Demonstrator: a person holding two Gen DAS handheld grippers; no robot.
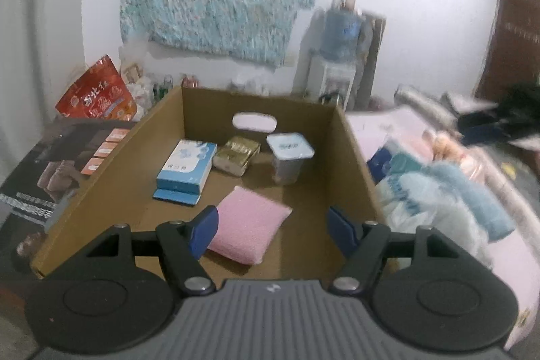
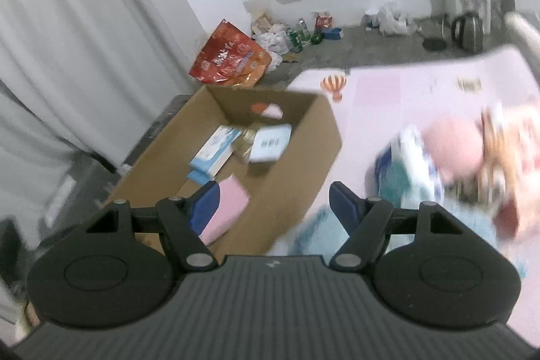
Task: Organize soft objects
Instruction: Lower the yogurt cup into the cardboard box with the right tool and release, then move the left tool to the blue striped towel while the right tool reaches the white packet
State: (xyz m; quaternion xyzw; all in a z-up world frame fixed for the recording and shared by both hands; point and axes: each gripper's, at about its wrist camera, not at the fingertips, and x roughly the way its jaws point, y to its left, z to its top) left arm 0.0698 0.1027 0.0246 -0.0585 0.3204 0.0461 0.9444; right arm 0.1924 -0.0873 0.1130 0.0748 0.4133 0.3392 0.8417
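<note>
Left gripper (image 1: 271, 230): jaws apart, empty, above pink pad (image 1: 251, 223) in cardboard box (image 1: 354, 157).
Right gripper (image 2: 273, 208): jaws apart, empty; blurred, seemingly over box edge.

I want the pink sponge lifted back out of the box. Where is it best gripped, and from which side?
Judging by its pose, grip the pink sponge across its narrow width, coming from above. It lies flat on the cardboard box floor, apart from the other items, so its side edges look free; the left gripper hangs open nearest it.
</note>
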